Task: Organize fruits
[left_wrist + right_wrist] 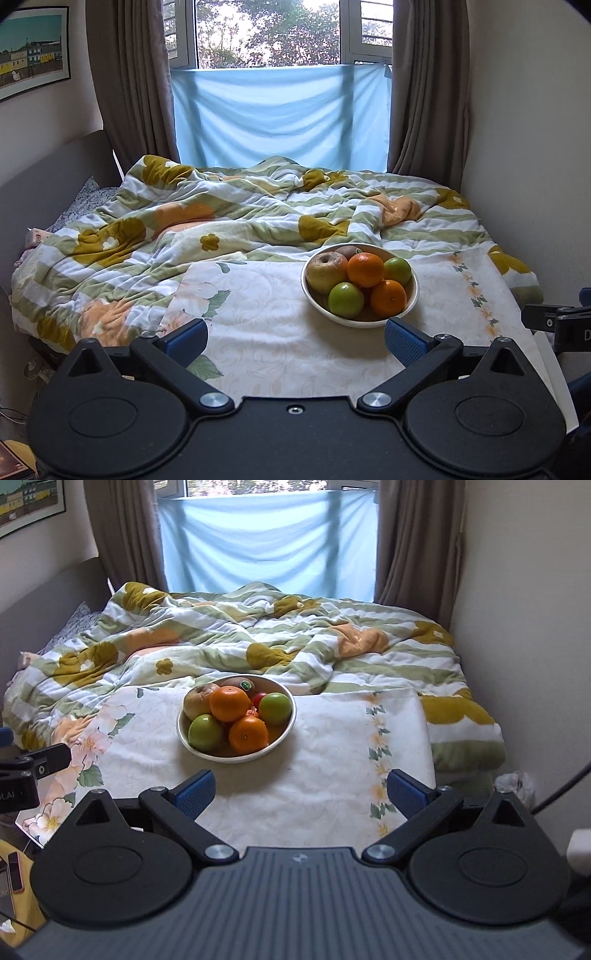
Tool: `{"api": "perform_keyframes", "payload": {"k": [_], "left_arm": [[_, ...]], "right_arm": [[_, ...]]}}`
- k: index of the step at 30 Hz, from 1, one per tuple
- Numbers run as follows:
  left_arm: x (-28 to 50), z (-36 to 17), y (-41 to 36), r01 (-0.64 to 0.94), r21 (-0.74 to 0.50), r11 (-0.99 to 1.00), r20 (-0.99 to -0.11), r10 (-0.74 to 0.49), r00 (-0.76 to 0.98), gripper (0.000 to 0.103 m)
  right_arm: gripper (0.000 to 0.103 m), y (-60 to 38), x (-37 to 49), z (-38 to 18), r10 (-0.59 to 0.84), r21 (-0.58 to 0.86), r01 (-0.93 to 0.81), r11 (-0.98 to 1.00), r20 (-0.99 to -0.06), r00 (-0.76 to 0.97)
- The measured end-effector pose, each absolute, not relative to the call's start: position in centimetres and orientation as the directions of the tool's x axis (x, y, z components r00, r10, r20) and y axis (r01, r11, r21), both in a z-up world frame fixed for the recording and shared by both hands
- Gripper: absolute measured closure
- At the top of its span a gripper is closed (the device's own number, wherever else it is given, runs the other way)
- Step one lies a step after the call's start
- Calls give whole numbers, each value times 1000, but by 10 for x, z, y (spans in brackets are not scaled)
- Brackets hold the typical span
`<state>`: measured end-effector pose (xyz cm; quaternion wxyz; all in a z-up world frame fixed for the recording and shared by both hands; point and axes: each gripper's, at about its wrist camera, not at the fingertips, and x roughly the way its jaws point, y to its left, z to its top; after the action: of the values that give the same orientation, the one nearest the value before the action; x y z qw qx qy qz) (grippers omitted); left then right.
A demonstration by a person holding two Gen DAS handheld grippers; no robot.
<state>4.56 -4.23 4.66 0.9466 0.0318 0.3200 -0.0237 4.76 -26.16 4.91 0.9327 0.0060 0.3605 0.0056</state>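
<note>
Bowl: on bed; holds two oranges, two green apples, yellow apple, kiwi.
Right view only: red fruit among them.
Left gripper: fingers apart, empty.
Right gripper: fingers apart, empty.

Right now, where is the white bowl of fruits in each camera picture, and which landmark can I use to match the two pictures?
Left wrist view: the white bowl sits right of centre on the floral cloth, just beyond the right fingertip.
Right wrist view: the white bowl sits left of centre, well beyond the fingers.
Shared landmark: the light blue cloth hung across the window behind the bed.
</note>
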Motion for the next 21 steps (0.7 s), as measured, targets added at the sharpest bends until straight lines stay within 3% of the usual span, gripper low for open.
{"api": "perform_keyframes", "payload": {"k": [21], "left_arm": [[41, 46, -36, 115, 56, 992, -588, -60, 807, 0]], "right_arm": [[0, -255, 28, 44, -55, 8, 83, 997, -681, 730]]}}
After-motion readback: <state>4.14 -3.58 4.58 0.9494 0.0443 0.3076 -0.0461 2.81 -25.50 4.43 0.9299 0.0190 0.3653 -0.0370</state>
